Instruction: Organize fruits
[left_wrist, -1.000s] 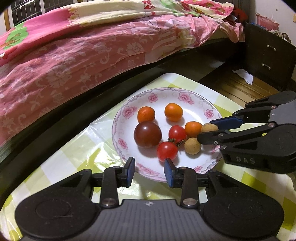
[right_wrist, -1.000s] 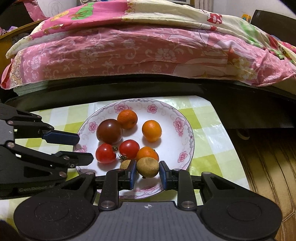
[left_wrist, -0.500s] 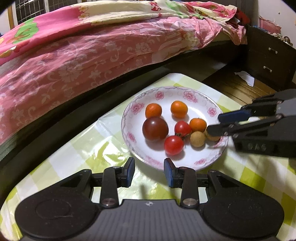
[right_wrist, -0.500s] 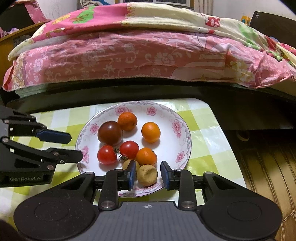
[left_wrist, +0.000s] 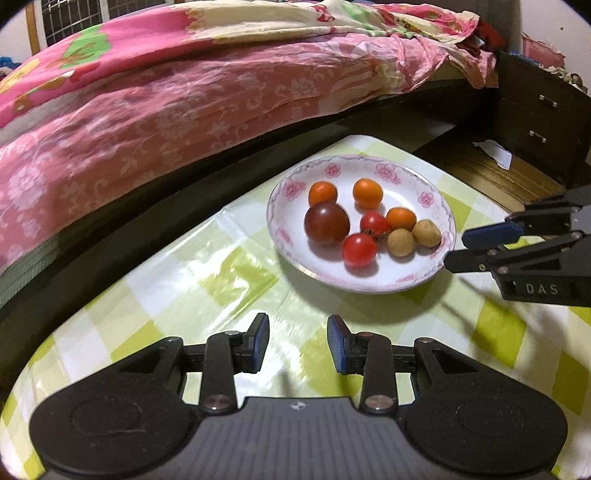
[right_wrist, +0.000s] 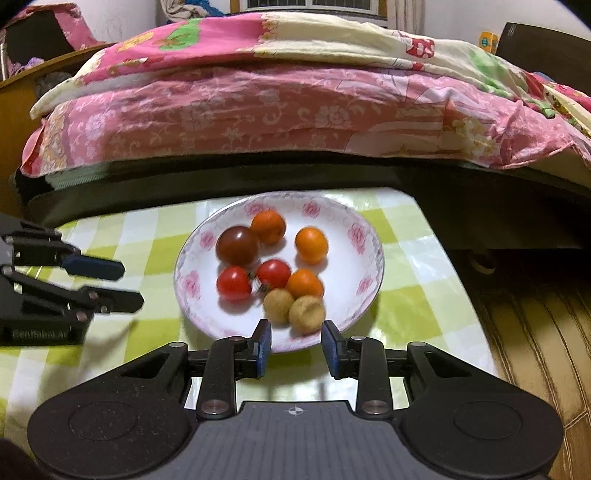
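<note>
A white plate with pink flowers holds a dark purple tomato, two red tomatoes, three small orange fruits and two brown longans. My right gripper stands open just short of the plate's near rim, and the nearer longan lies free beyond its pads. My left gripper hovers over the tablecloth to the plate's left, jaws apart with nothing between them.
The plate sits on a green-and-white checked tablecloth. A bed with a pink flowered quilt runs along the far side, its dark frame close to the table edge. A dark drawer cabinet and wooden floor lie to the right.
The right gripper opened and let go of the brown longan, which now rests on the plate. Both grippers drew back from the plate.
</note>
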